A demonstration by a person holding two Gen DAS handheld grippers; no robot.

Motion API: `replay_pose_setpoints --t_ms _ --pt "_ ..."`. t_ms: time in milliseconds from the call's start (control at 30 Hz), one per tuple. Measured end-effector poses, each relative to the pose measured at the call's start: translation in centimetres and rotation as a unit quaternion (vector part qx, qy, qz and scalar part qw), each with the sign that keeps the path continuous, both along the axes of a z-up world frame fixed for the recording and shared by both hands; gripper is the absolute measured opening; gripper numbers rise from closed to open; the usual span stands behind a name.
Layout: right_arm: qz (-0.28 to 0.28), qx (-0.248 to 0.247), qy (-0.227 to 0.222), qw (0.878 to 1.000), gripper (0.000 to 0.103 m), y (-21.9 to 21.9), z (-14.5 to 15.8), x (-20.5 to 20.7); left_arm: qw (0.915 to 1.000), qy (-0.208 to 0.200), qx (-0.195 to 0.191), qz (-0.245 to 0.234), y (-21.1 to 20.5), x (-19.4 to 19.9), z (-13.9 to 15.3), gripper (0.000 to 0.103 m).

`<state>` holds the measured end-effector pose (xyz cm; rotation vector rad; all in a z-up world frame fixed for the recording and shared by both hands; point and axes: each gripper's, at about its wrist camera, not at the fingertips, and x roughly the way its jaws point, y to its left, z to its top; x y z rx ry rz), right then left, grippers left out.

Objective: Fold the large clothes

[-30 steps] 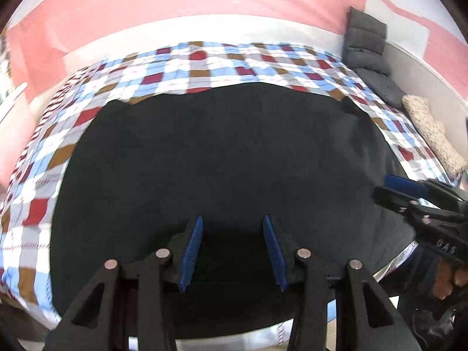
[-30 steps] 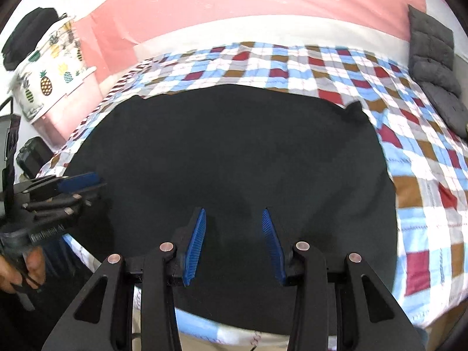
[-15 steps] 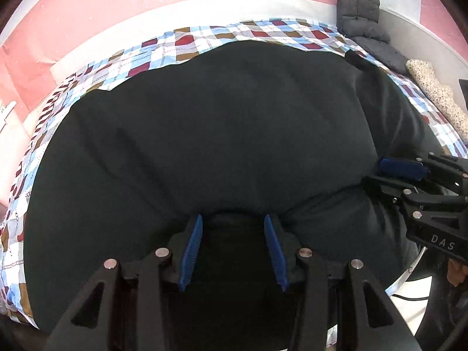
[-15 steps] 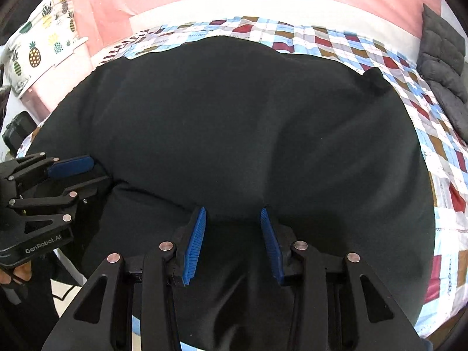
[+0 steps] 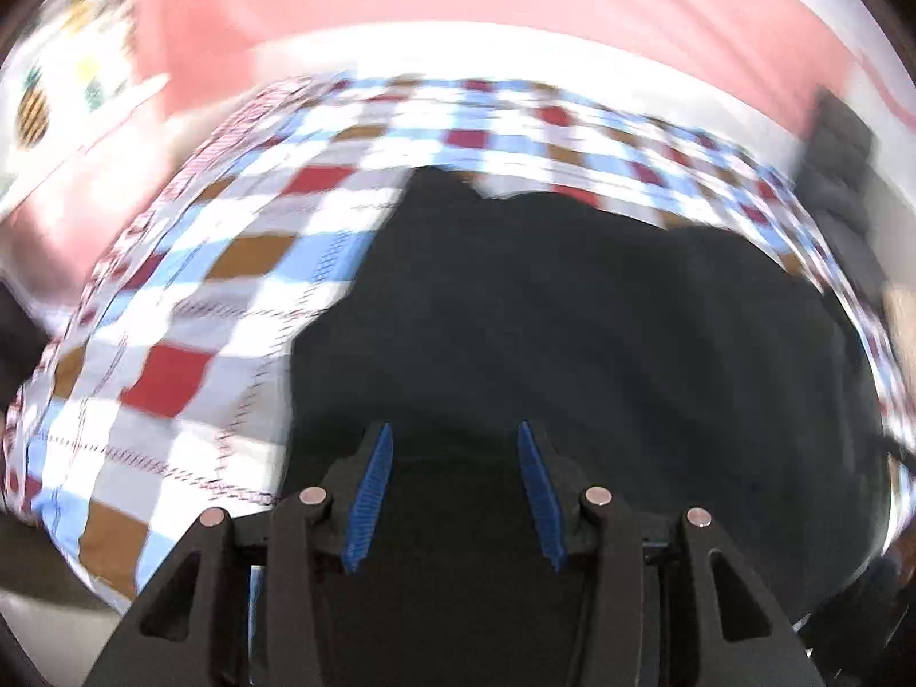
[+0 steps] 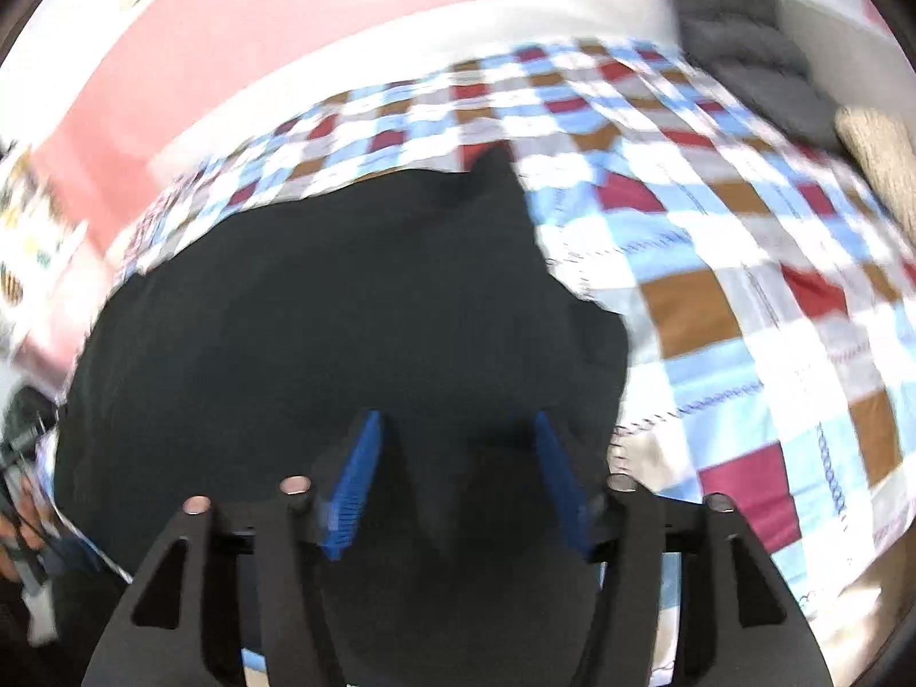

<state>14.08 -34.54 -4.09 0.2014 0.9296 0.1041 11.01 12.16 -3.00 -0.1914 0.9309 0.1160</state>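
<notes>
A large black garment [image 5: 572, 332] lies spread on the checked bed cover [image 5: 189, 309]; it also shows in the right wrist view [image 6: 320, 332]. My left gripper [image 5: 452, 486] is open with its blue pads apart over the garment's near left edge. My right gripper [image 6: 458, 486] is open over the garment's near right edge. Black cloth lies between the pads of each gripper, but the jaws stand wide apart. Both views are blurred by motion.
The checked cover [image 6: 744, 297] spans the bed. Grey cushions [image 6: 738, 17] and a beige pillow [image 6: 881, 154] lie at the far right. A pink and white wall [image 5: 458, 0] stands behind. A pineapple-print item [image 5: 57, 86] is at the far left.
Both grippers have swung apart: the left now sits at the garment's left edge, the right at its right edge. Each gripper has left the other's view. The garment looks narrower.
</notes>
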Motion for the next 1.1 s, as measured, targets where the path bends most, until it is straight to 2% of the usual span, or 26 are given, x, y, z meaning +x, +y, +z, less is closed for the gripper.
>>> replay_pose_setpoints --t_ms 33,67,100,167,233,267,333,400,567,633,767,833,900,1033,1100 --pt "-0.007 0.009 0.01 1.0 0.072 -0.8 -0.4 0.4 0.9999 0.0 -0.01 0.01 1.2 0.1 -0.2 0.049" --pt "-0.011 0.013 0.022 1.0 0.074 -1.3 -0.9 0.9 0.9997 0.0 -0.017 0.018 2.1 0.2 -0.4 0.05" --pt "-0.012 0.019 0.031 0.999 0.077 -1.7 -1.3 1.2 0.9995 0.001 -0.019 0.026 3.0 0.3 -0.7 0.058" --pt "-0.018 0.053 0.044 0.997 0.078 -2.8 -2.2 1.8 0.9989 0.006 -0.027 0.037 4.2 0.6 -1.3 0.065" --pt "-0.02 0.092 0.057 0.994 0.081 -3.7 -3.1 2.1 0.9971 0.016 -0.063 0.039 5.5 1.3 -2.4 0.071" --pt "-0.021 0.106 0.063 0.992 0.083 -4.0 -3.5 2.3 0.9957 0.022 -0.079 0.042 6.1 1.6 -3.1 0.077" --pt "-0.024 0.132 0.078 0.988 0.095 -4.7 -4.5 2.9 0.9933 0.029 -0.103 0.043 6.7 2.4 -3.9 0.085" --pt "-0.02 0.159 0.092 0.983 0.096 -5.3 -5.4 3.3 0.9899 0.036 -0.131 0.042 7.3 3.0 -4.7 0.091" --pt "0.0 0.226 0.118 0.967 0.096 -6.1 -7.3 4.5 0.9756 0.056 -0.209 0.035 8.1 4.1 -6.7 0.095" --pt "0.007 0.239 0.123 0.963 0.097 -6.2 -7.7 5.1 0.9711 0.061 -0.229 0.029 8.1 4.5 -7.3 0.096" --pt "0.021 0.23 0.127 0.964 0.094 -5.7 -7.5 5.6 0.9737 0.06 -0.218 0.025 7.1 4.5 -7.3 0.096" --pt "0.03 0.234 0.121 0.964 0.077 -5.3 -7.0 5.2 0.9732 0.063 -0.22 0.022 6.5 4.1 -7.2 0.094" --pt "0.036 0.224 0.115 0.967 0.072 -4.9 -6.7 4.8 0.974 0.064 -0.217 0.018 6.2 3.9 -7.4 0.093" --pt "0.034 0.222 0.126 0.966 0.072 -4.5 -7.8 5.7 0.979 0.074 -0.189 0.022 5.5 4.5 -7.5 0.092" --pt "0.035 0.207 0.131 0.969 0.07 -4.0 -7.8 6.4 0.9833 0.078 -0.163 0.021 4.8 4.9 -7.2 0.086"
